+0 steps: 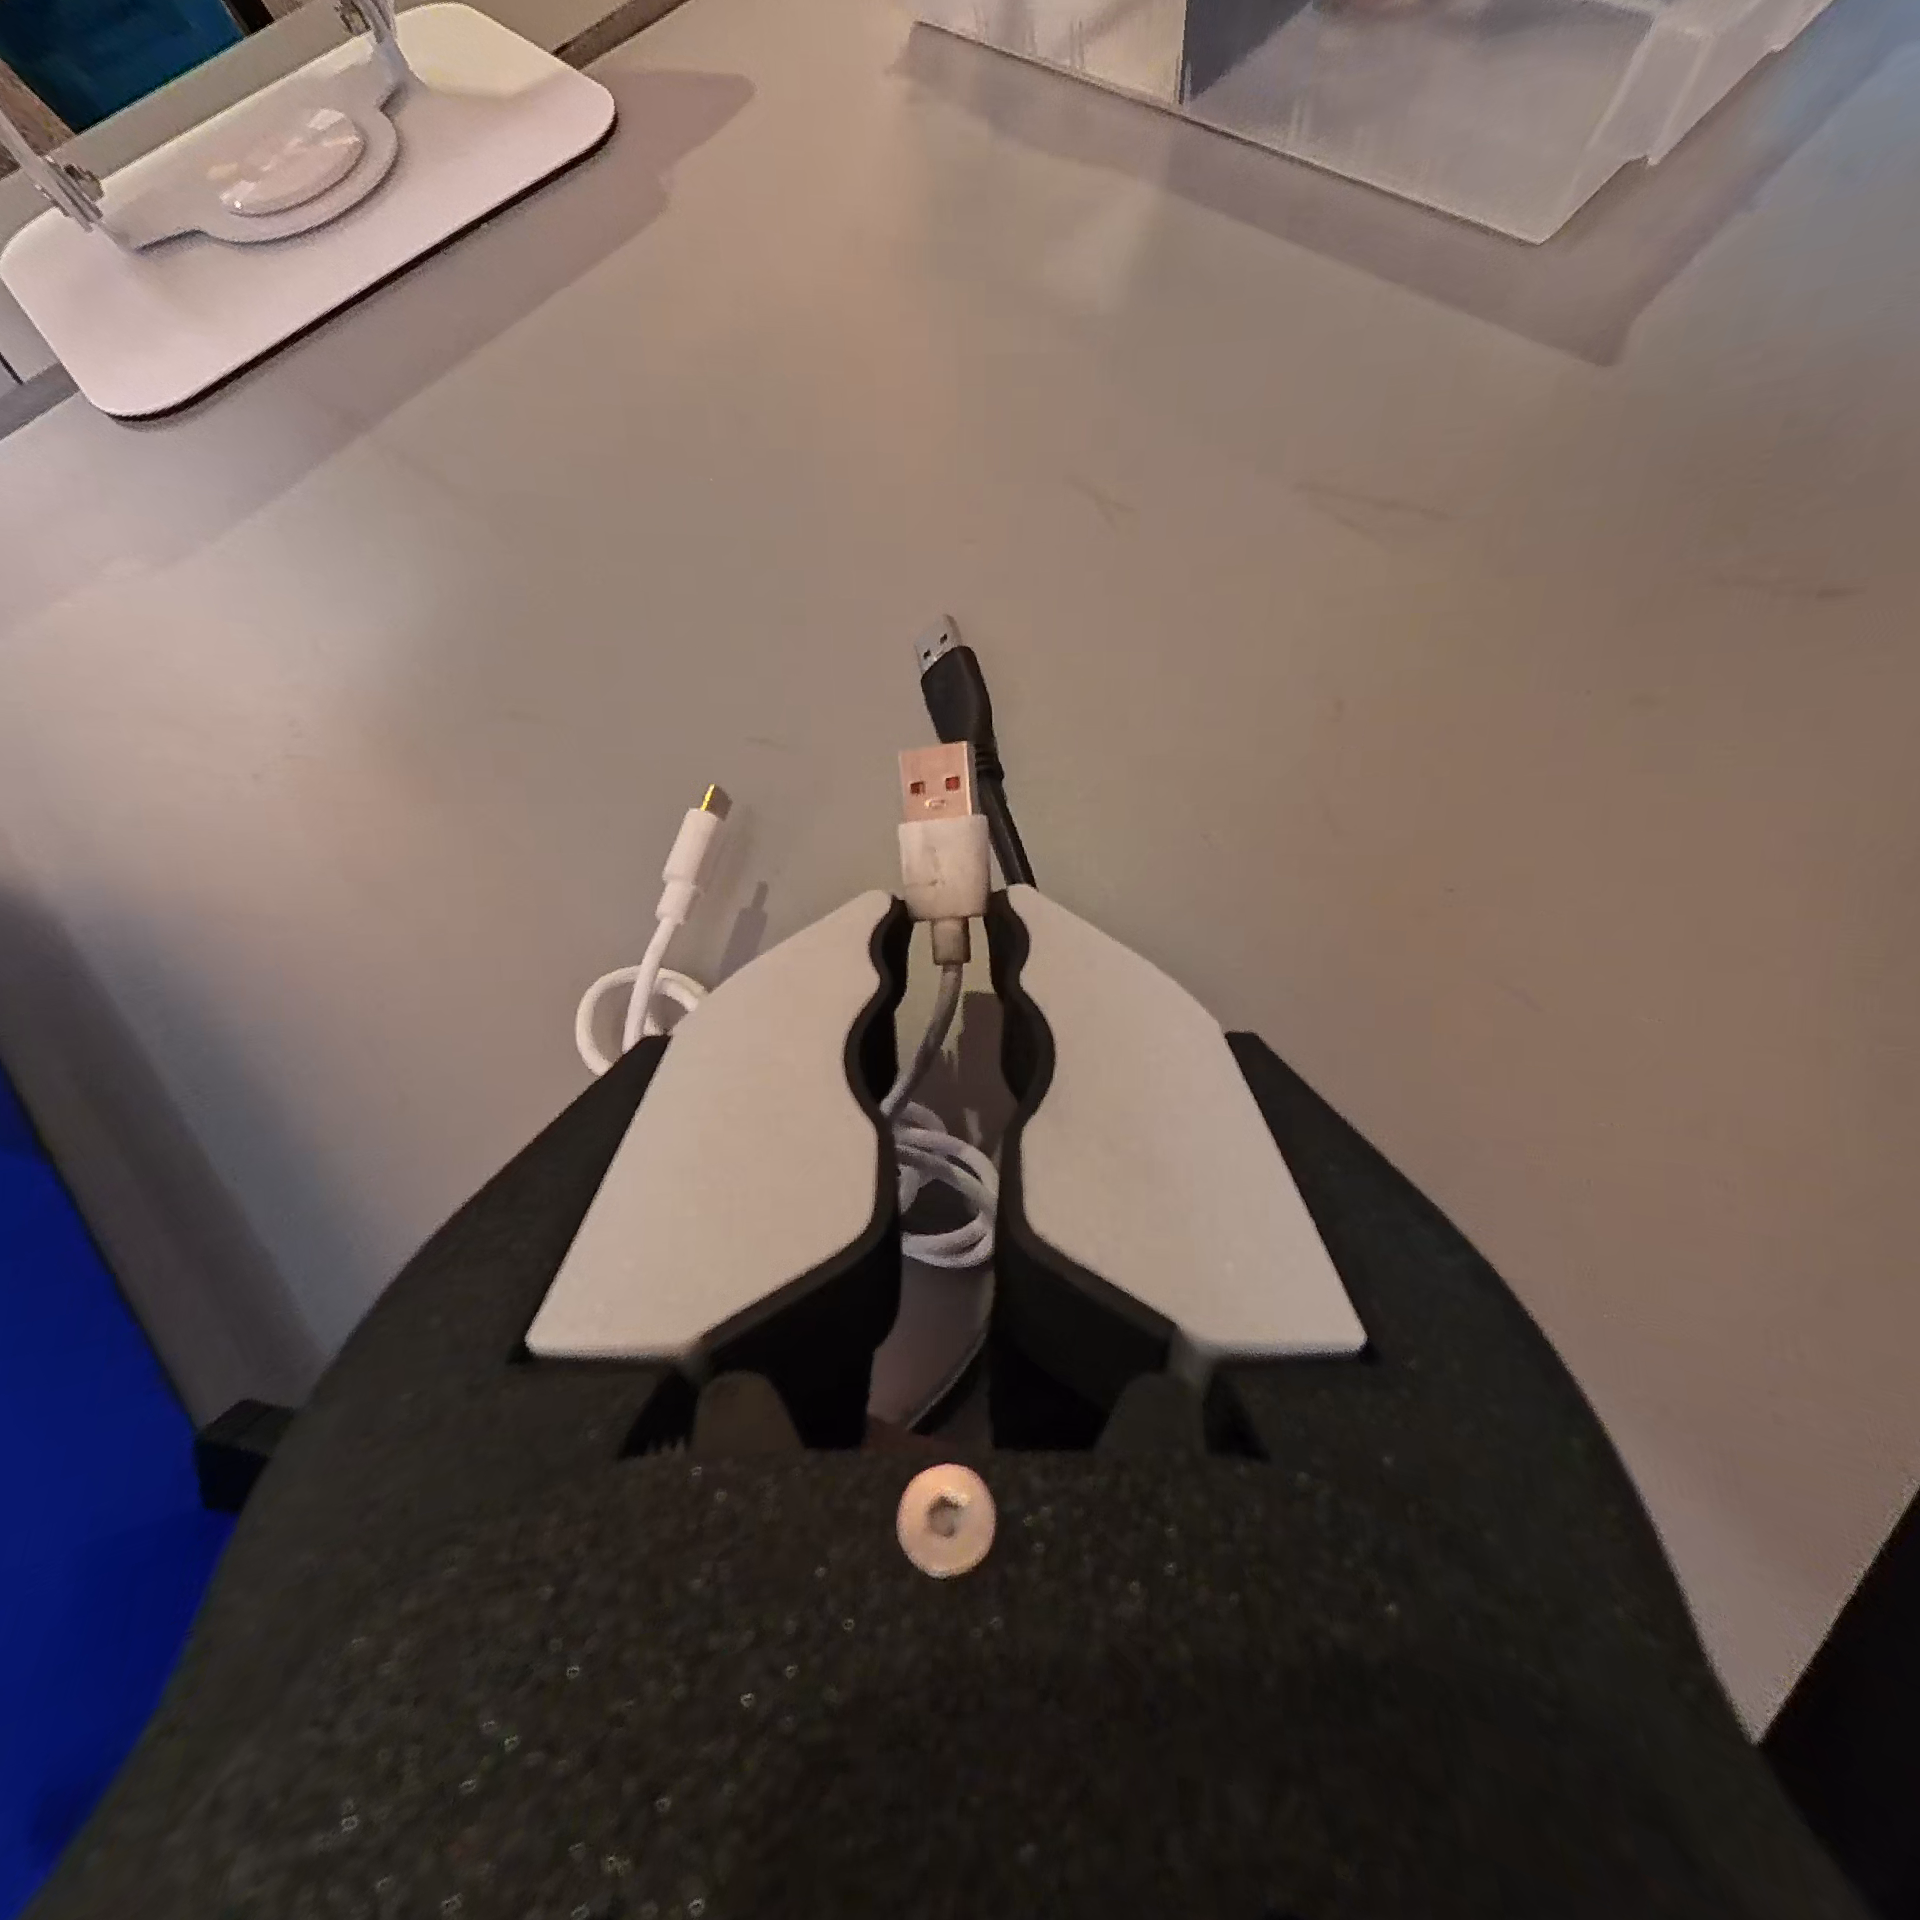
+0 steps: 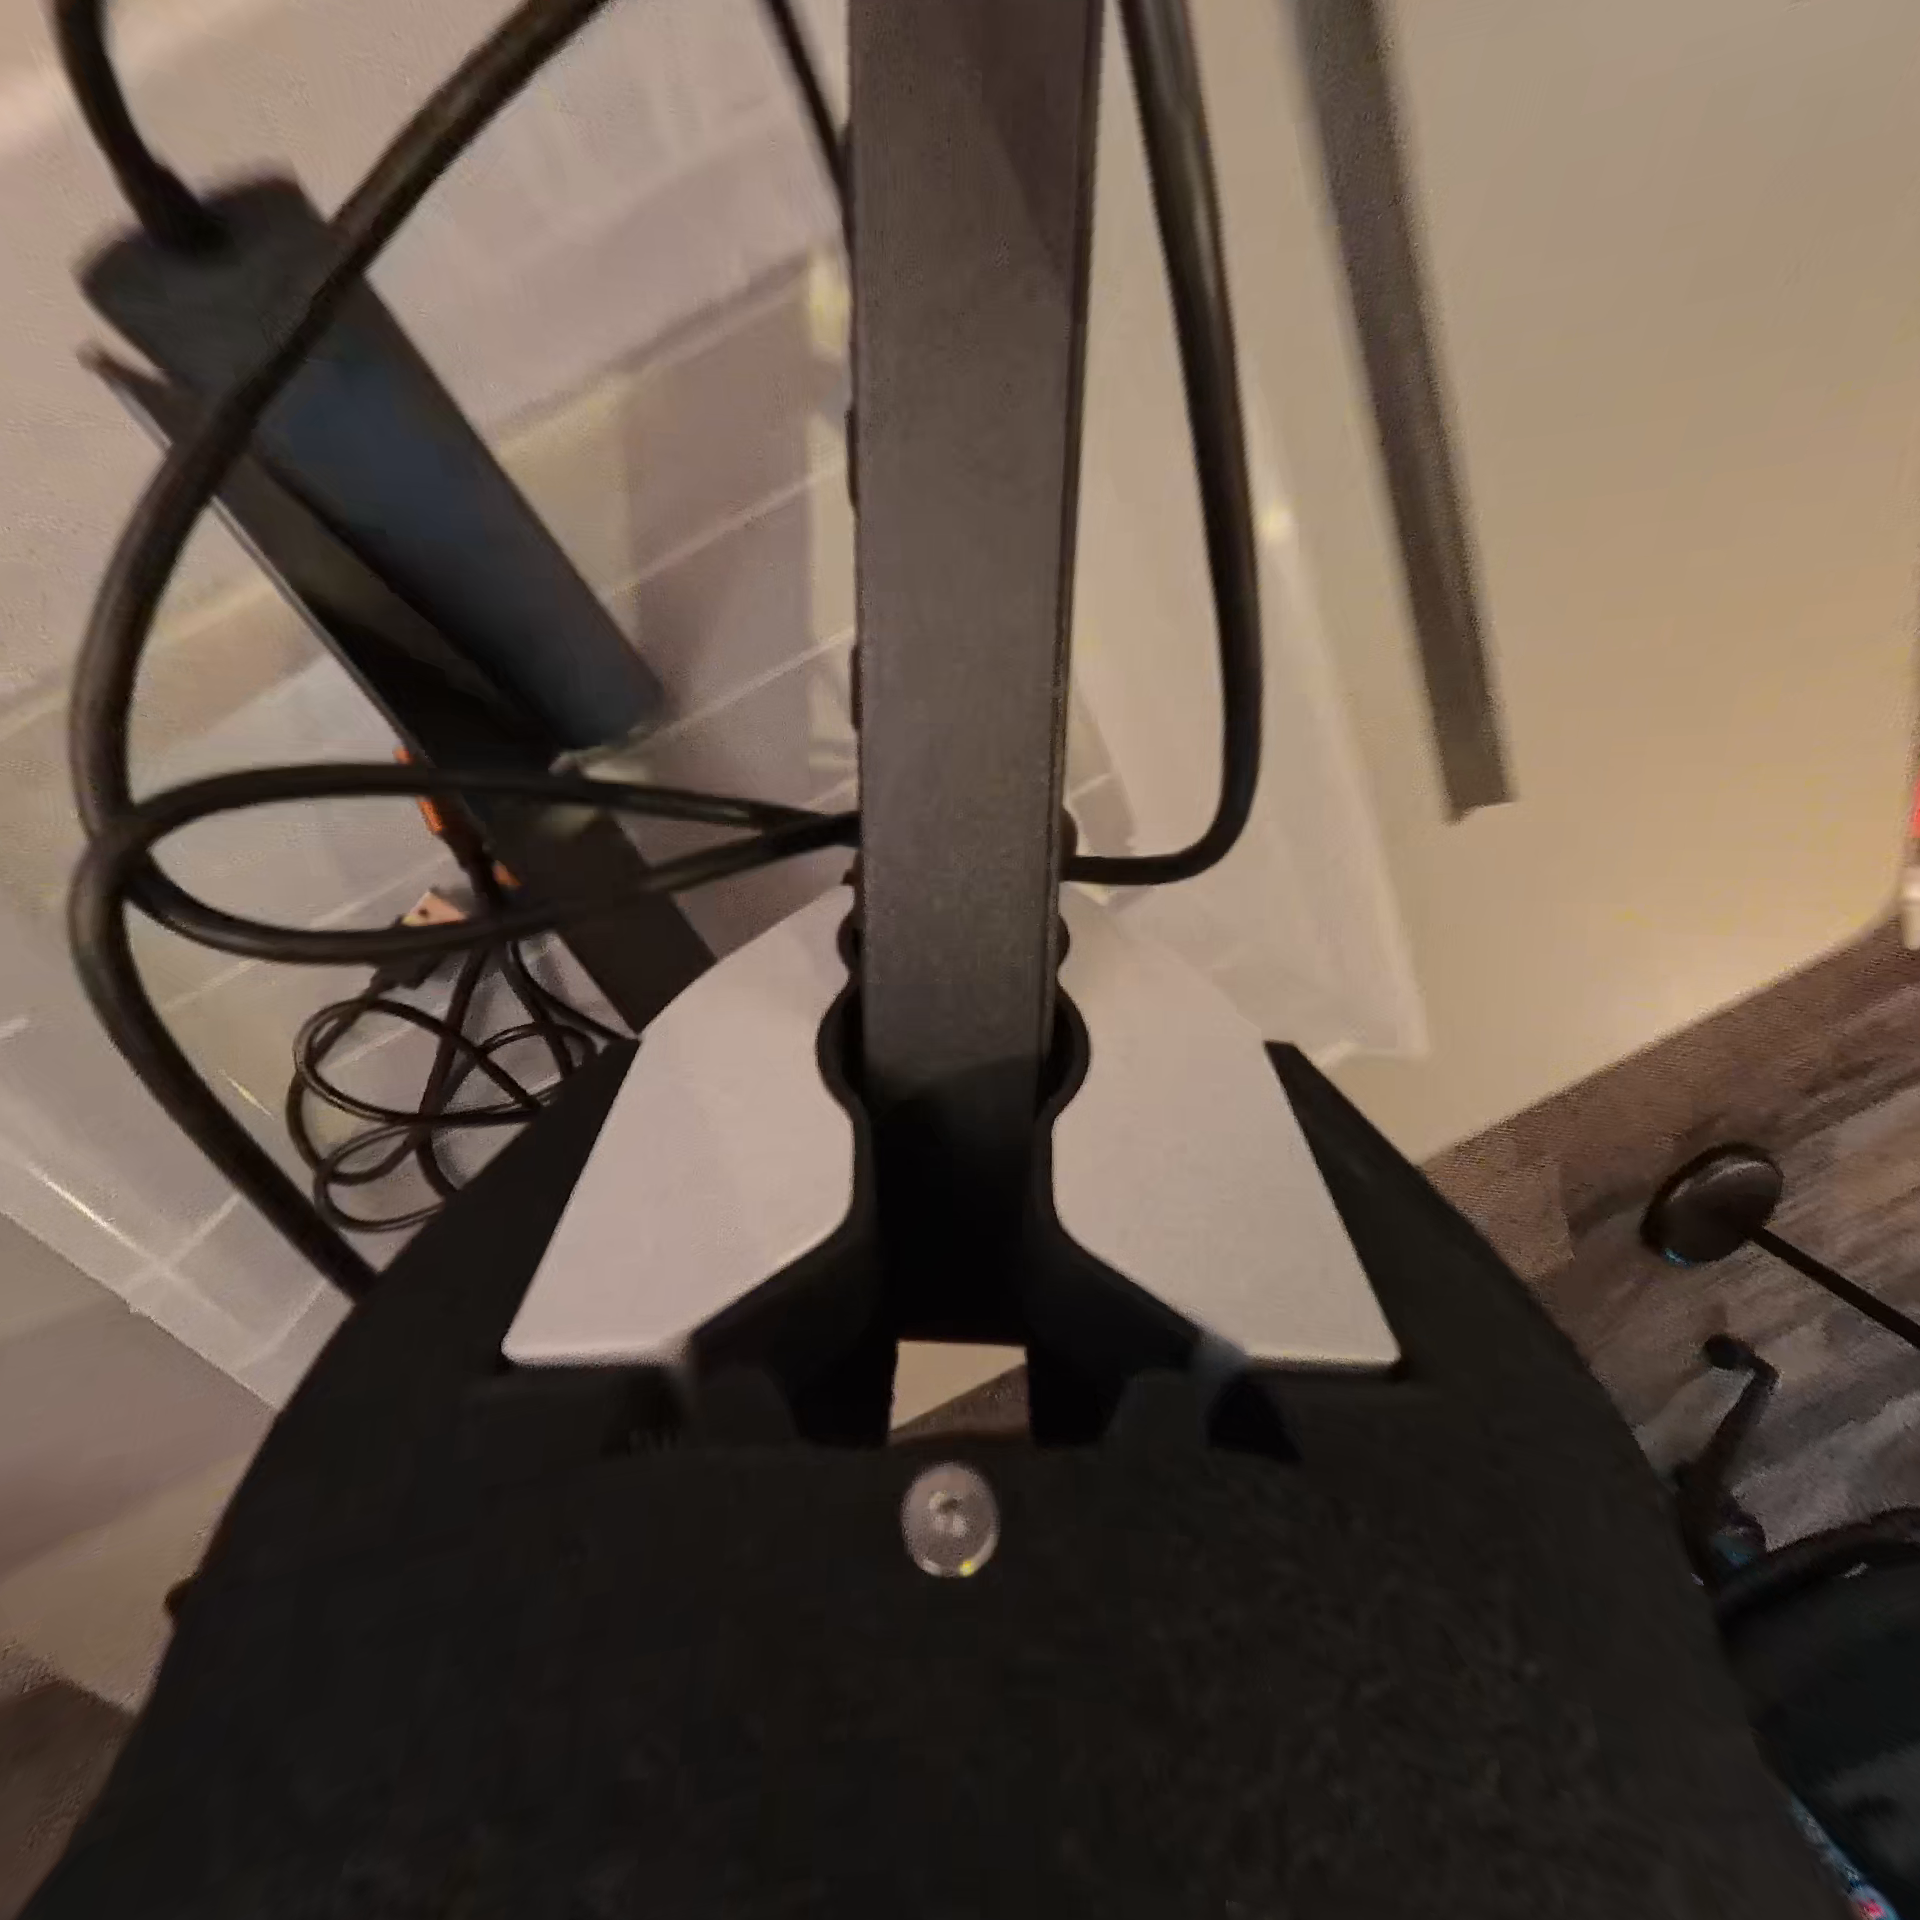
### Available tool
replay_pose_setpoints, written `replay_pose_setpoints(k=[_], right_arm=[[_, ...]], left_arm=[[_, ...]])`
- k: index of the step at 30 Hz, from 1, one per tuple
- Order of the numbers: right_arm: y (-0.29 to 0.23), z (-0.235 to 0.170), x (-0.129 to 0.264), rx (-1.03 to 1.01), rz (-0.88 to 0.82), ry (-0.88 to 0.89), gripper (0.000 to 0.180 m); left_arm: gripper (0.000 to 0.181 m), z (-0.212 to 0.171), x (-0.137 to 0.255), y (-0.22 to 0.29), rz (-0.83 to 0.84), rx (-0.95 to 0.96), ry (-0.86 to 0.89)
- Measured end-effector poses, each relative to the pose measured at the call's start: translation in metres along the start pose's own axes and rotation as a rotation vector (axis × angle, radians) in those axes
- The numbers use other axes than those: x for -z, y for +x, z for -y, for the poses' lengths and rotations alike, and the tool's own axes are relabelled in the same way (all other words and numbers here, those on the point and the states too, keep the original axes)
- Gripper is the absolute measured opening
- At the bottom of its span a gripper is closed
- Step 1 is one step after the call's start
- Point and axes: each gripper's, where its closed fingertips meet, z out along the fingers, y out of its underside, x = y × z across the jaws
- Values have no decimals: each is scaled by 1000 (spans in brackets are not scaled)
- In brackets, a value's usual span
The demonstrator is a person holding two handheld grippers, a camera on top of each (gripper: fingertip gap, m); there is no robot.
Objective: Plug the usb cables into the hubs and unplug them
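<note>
The left gripper [image 1: 943, 914] has its jaws pinched on the white USB-A plug [image 1: 940, 847], a light, rigid shell on limp cable; hold the shell. The right gripper [image 2: 961, 935] clamps a stiff grey hub [image 2: 966, 499] above the table [image 2: 1610, 520].

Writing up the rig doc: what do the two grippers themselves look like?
They match. The left gripper and the right gripper each have a black, grainy-textured body with one silver screw on the centre line. Each finger is topped by a flat pale grey plate, with black wavy-edged inner pads. No cables or markings show on either, and no sleeves are visible.
</note>
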Motion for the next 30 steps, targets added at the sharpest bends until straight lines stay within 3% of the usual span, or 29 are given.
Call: replay_pose_setpoints(k=[5, 9, 12, 16, 20, 24, 27, 30], right_arm=[[-16, -12, -40, 1, 97, -130, 28], [-13, -40, -67, 42, 92, -428, 28], [-13, -34, -79, 40, 91, -435, 28], [-2, -10, -54, -51, 88, -264, 41], [11, 18, 11, -177, 110, -29, 53], [11, 49, 82, -252, -31, 220, 50], [-75, 92, 124, -211, 12, 551, 49], [-209, 125, 128, -183, 256, 837, 46]], left_arm=[[14, 0, -1, 1, -4, -6, -3], [14, -1, -2, 4, -7, -20, -7], [14, 0, -1, 3, -1, -24, -3], [14, 0, 0, 2, -17, -2, 7], [14, 2, 2, 1, -51, 44, 24], [14, 10, 9, 0, -98, 92, 75], [14, 26, 22, -5, -174, 161, 162], [14, 52, 39, -14, -264, 299, 265]])
